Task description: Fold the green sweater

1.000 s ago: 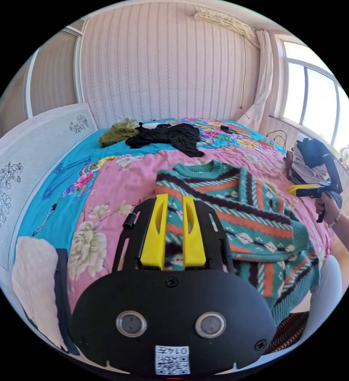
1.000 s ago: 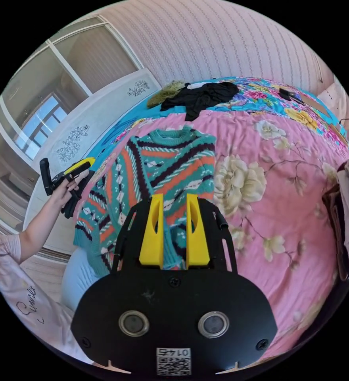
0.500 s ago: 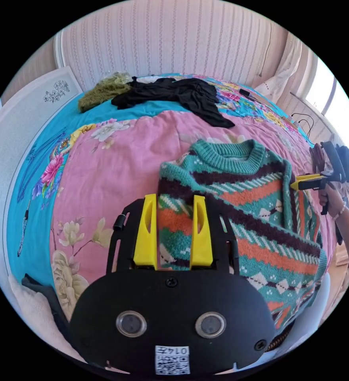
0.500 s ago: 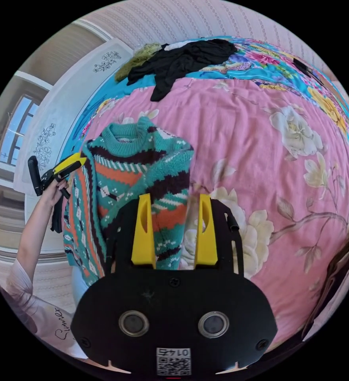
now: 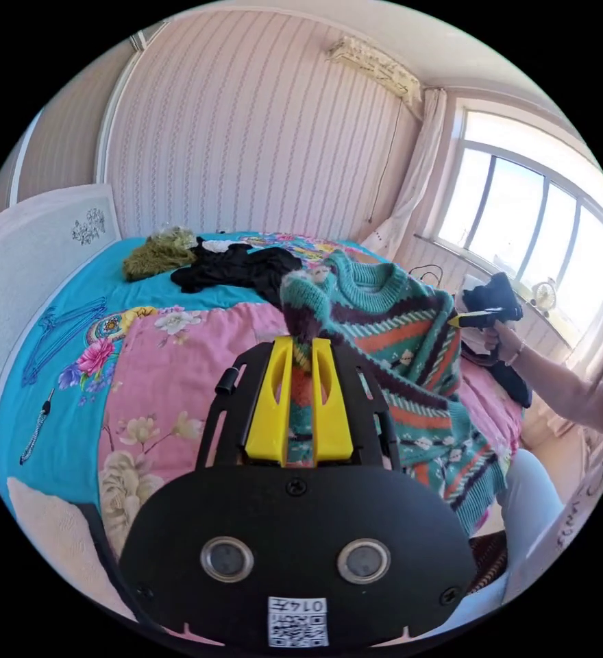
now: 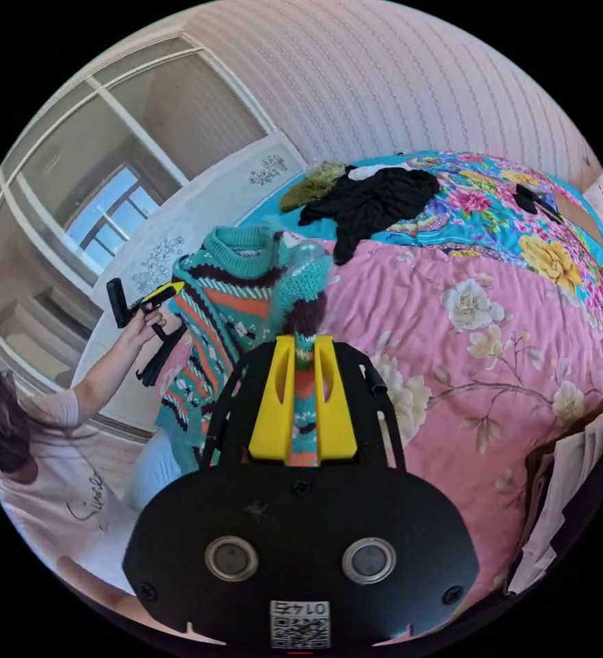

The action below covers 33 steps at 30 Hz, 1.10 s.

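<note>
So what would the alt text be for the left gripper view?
Yellow tongs pinch a green patterned sweater, lifting it above a pink floral bed. A person's hand holds a second tool at the sweater's far edge, by a sunny window.

Bedroom, daylit, striped pink wallpaper.
Walls papered in pale pink vertical stripes; large multi-pane window admitting bright sun, with a light curtain drawn to its corner. Bed covered by a pink floral quilt over a turquoise floral sheet. White headboard with line-drawn flowers. Wall-mounted air conditioner near the ceiling.
</note>
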### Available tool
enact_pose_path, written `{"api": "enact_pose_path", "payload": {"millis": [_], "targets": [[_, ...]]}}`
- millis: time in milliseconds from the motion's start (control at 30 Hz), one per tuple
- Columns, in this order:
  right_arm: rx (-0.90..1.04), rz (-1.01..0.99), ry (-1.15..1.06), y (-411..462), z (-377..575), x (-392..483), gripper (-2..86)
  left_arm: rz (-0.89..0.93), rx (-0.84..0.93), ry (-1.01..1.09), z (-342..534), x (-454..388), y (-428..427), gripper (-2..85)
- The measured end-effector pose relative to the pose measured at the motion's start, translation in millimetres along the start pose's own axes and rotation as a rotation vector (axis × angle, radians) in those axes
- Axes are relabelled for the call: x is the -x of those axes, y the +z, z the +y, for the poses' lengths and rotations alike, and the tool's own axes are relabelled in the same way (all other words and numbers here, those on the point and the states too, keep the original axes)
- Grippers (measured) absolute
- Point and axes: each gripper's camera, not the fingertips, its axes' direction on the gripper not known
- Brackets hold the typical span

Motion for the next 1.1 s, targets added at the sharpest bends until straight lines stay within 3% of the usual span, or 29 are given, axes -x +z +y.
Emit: {"api": "enact_pose_path", "payload": {"millis": [100,233,400,500,667,833,900,1000,1100], "targets": [[0.004,-0.036,-0.117,-6,58,52,5.1,0.072,0.024,0.008,66,-14,-37,5.0],[0.120,-0.067,-0.088,11,122,96,5.8,0.039,0.169,-0.077,154,-31,-57,5.1],[0.386,0.119,-0.009,44,196,142,7.1,-0.070,0.331,-0.106,223,-62,-83,1.8],[0.396,0.220,0.055,33,216,164,5.3,-0.164,0.323,-0.095,234,-82,-113,-0.5],[0.217,0.192,-0.069,31,187,237,1.1,-0.110,0.202,0.028,213,-155,-105,-0.9],[0.227,0.250,-0.258,113,113,313,-0.1,0.032,0.322,0.033,207,-225,-20,-1.0],[0.288,0.350,-0.296,164,84,337,-0.3,0.007,0.285,0.037,211,-243,-2,-1.0],[0.534,0.408,-0.246,246,74,335,-0.4,-0.074,0.465,0.114,232,-262,52,-1.0],[0.538,0.472,-0.283,268,78,347,-0.5,-0.110,0.344,0.111,249,-270,56,-1.0]]}}
